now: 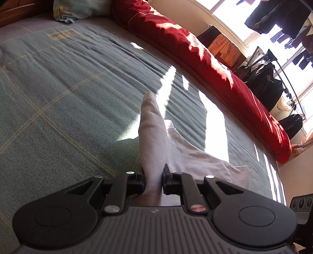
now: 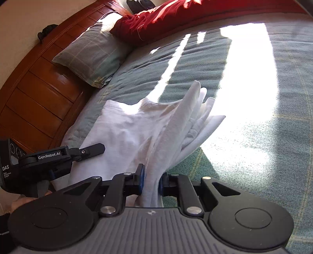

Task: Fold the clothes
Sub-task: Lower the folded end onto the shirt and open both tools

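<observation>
Folding looks barely started to me: both my left claw and right claw pinch bunched edges of the white shirt, which lies crumpled on the bed.

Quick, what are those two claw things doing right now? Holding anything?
Left gripper: closed on the white garment.
Right gripper: closed on a bunched part of the same white garment.

White garments: one
Grippers: two, left gripper, right gripper
Pillows: one
Red quilts: one
Hanging dark clothes: several, perhaps five; glare blurs them
</observation>
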Action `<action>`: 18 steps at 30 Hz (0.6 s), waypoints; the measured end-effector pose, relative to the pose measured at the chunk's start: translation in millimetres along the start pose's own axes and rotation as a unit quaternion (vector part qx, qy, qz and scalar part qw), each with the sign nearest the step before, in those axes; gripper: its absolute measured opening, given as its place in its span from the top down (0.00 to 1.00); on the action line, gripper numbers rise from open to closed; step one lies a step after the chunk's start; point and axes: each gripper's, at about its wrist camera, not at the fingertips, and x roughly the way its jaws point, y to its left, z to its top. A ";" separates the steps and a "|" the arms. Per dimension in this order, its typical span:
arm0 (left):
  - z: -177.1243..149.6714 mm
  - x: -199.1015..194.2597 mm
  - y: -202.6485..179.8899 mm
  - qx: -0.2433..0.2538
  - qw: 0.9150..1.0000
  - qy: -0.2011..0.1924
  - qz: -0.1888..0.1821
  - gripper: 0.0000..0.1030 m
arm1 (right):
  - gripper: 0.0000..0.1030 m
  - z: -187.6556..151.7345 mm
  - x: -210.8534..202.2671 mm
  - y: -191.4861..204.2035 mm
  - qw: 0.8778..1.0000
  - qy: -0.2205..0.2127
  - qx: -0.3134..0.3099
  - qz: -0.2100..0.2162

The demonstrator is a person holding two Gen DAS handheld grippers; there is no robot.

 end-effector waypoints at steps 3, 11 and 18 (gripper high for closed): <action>-0.8 4.8 8.7 -0.007 1.000 -0.002 -0.002 0.87 | 0.84 -3.8 8.4 -1.1 1.000 0.005 0.003 0.002; 0.2 0.7 21.9 -0.010 0.999 -0.023 0.046 0.72 | 0.65 -16.9 3.8 -16.5 0.999 0.022 -0.007 -0.022; -5.7 -39.1 -1.9 0.052 0.991 -0.067 0.103 0.63 | 0.60 -10.0 -36.7 -13.0 0.996 -0.036 -0.070 -0.039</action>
